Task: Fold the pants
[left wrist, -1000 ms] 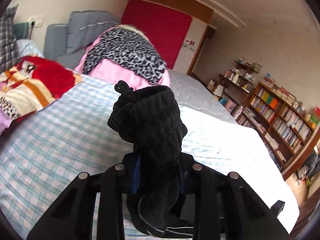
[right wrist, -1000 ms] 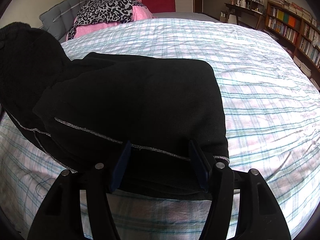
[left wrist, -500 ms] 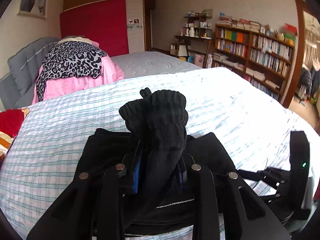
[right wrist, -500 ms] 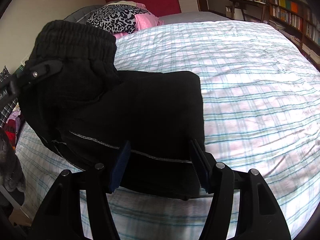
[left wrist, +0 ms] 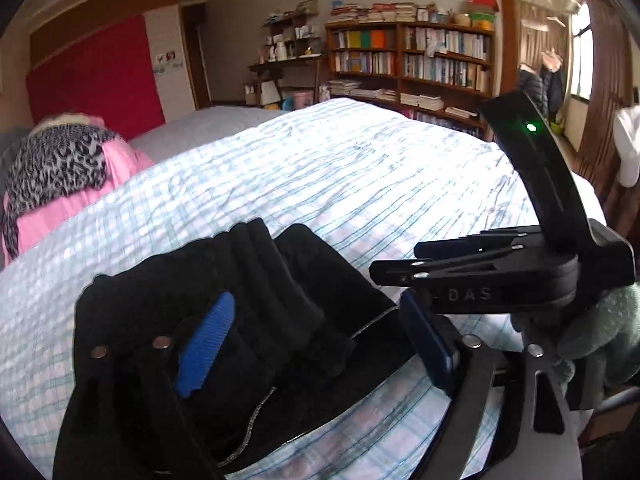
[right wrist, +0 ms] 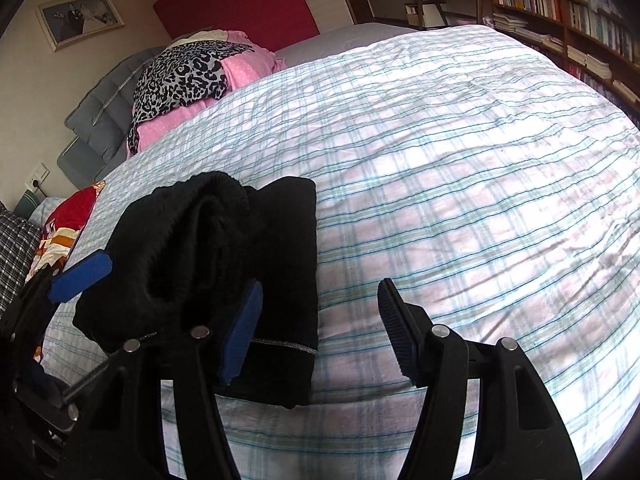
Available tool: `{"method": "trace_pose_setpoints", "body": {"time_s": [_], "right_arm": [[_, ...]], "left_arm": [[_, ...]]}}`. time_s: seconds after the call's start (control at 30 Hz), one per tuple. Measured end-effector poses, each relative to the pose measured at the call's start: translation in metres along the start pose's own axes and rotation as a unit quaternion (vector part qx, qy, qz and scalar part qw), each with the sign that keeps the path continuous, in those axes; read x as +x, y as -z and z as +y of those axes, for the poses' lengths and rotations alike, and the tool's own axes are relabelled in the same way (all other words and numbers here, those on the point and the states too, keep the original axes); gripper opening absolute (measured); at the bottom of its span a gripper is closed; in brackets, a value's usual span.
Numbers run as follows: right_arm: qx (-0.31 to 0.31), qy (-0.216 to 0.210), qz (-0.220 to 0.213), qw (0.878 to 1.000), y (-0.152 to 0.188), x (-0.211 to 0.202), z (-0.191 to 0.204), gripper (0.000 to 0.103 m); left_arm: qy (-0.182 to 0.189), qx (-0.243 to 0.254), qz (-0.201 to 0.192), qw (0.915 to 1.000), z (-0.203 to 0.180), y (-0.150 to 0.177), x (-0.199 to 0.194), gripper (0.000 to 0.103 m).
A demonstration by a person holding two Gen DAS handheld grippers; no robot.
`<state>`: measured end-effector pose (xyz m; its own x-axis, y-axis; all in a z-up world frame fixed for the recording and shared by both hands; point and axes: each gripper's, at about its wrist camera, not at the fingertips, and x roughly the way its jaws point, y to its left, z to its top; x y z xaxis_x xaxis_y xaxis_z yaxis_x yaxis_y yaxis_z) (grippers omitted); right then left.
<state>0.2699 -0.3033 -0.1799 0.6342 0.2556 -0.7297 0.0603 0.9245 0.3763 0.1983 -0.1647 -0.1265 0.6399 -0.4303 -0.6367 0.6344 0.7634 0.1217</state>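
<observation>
I have the black pants point(right wrist: 256, 264) lying folded on the checked bedspread point(right wrist: 460, 184), at about 9 o'clock in my right wrist view and low toward 7 o'clock in my left wrist view. The ribbed waistband point(left wrist: 276, 280) sits bunched on top of the flat folded part, and a thin silver trim line runs along the near edge.

My left gripper point(left wrist: 312, 344) has its jaws wide apart: one blue pad lies against the waistband at about 7 o'clock, the other pad stands off past the cloth's edge at 4 o'clock. The waistband lies between them, but they are not pinching it. In the right wrist view one blue pad of this gripper shows at 9 o'clock, just beside the bundle.

My right gripper point(right wrist: 320, 332) is also spread wide. Its left pad rests over the near edge of the pants at 6 o'clock; its right pad is over bare bedspread at 5 o'clock. It has hold of nothing.

A pink and leopard-print pile point(right wrist: 188, 76) lies at 11 o'clock near the headboard, well apart from the pants. Bookshelves point(left wrist: 412, 60) stand at 1 o'clock in the left view.
</observation>
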Motion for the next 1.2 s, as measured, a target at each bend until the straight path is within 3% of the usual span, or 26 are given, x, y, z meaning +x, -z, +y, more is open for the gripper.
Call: {"method": "trace_pose_setpoints", "body": {"time_s": [0.1,0.17,0.33,0.4,0.43,0.67,0.73,0.83,0.87,0.93,1.0,1.07,1.2], "right_arm": [[0.006,-0.013,-0.003,1.0,-0.002,-0.006,-0.003,0.062],[0.012,-0.028,-0.005,1.0,-0.003,-0.01,-0.002,0.062],[0.055,-0.122,0.029,0.991,-0.005,-0.004,0.01,0.063],[0.072,-0.153,0.043,0.985,-0.004,0.001,0.016,0.08],[0.079,-0.16,0.048,0.983,-0.003,0.004,0.018,0.082],[0.13,-0.182,0.096,0.97,-0.007,0.041,0.03,0.083],[0.139,-0.193,0.11,0.965,-0.008,0.055,0.032,0.089],[0.13,-0.176,0.124,0.968,-0.01,0.068,0.042,0.09],[0.122,-0.175,0.127,0.969,-0.01,0.069,0.048,0.088],[0.102,-0.166,0.124,0.973,-0.012,0.067,0.06,0.073],[0.081,-0.147,0.117,0.979,-0.013,0.064,0.069,0.041],[0.071,-0.142,0.108,0.981,-0.017,0.056,0.073,0.027],[0.034,-0.147,0.05,0.987,-0.033,0.012,0.08,0.023]], "left_arm": [[0.028,-0.025,0.004,0.9993,0.007,0.003,-0.006,0.082],[0.023,-0.045,0.004,0.9987,0.017,0.007,-0.012,0.082],[0.009,-0.096,-0.011,0.9953,0.052,0.011,-0.043,0.083],[0.0,-0.125,-0.018,0.9921,0.071,0.015,-0.055,0.083],[-0.004,-0.14,-0.02,0.99,0.08,0.016,-0.058,0.084],[-0.053,-0.202,-0.014,0.9779,0.134,0.034,-0.077,0.086],[-0.061,-0.221,-0.009,0.9734,0.147,0.041,-0.08,0.088],[-0.068,-0.249,0.002,0.966,0.163,0.054,-0.078,0.09],[-0.071,-0.258,0.011,0.9634,0.168,0.058,-0.076,0.09],[-0.075,-0.275,0.029,0.958,0.175,0.067,-0.069,0.09],[-0.076,-0.289,0.042,0.9533,0.182,0.074,-0.065,0.09],[-0.077,-0.301,0.051,0.949,0.188,0.079,-0.06,0.09],[-0.078,-0.314,0.05,0.9448,0.198,0.081,-0.061,0.09]]}}
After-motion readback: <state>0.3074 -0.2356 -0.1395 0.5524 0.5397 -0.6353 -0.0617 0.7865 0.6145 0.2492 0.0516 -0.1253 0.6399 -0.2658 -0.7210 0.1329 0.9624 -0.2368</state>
